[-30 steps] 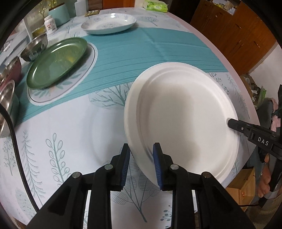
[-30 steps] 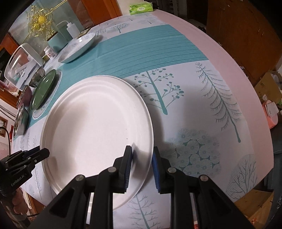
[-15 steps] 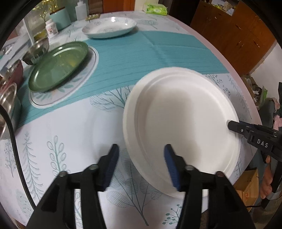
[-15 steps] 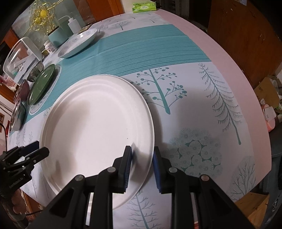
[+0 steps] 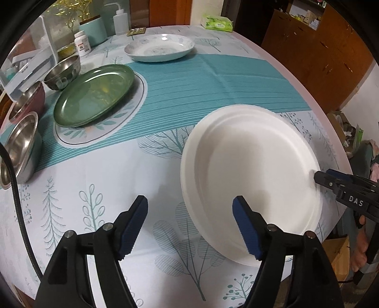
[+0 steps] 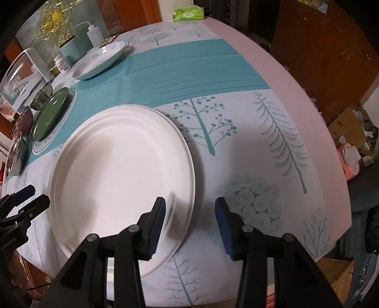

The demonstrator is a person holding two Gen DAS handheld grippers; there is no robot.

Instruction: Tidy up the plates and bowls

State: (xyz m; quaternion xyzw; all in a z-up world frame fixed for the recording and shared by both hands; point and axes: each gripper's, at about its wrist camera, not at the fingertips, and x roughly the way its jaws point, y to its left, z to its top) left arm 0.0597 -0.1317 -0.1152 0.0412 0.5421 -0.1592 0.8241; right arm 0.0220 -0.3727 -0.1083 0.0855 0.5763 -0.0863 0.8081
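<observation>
A white paper plate [image 5: 251, 175] lies on the tablecloth near the table's front edge; it also shows in the right wrist view [image 6: 120, 175]. My left gripper [image 5: 190, 220] is open, its jaws wide apart astride the plate's near rim. My right gripper [image 6: 189, 218] is open too, its left pad [image 6: 157, 222] over the plate's rim. A green plate [image 5: 94, 94], a patterned white dish [image 5: 160, 47] and several steel bowls [image 5: 20, 147] sit at the left and back.
A white bottle [image 5: 120, 21], a teal cup [image 5: 93, 30], a small pill jar [image 5: 83, 41] and a clear-lidded box [image 5: 28, 61] stand at the back left. A green tissue pack [image 5: 218, 23] lies at the far edge. Wooden cabinets [image 5: 319, 52] stand right.
Both grippers let go of the white plate: the left opened first, then the right. The plate has settled onto the table, and both grippers have drawn back a little.
</observation>
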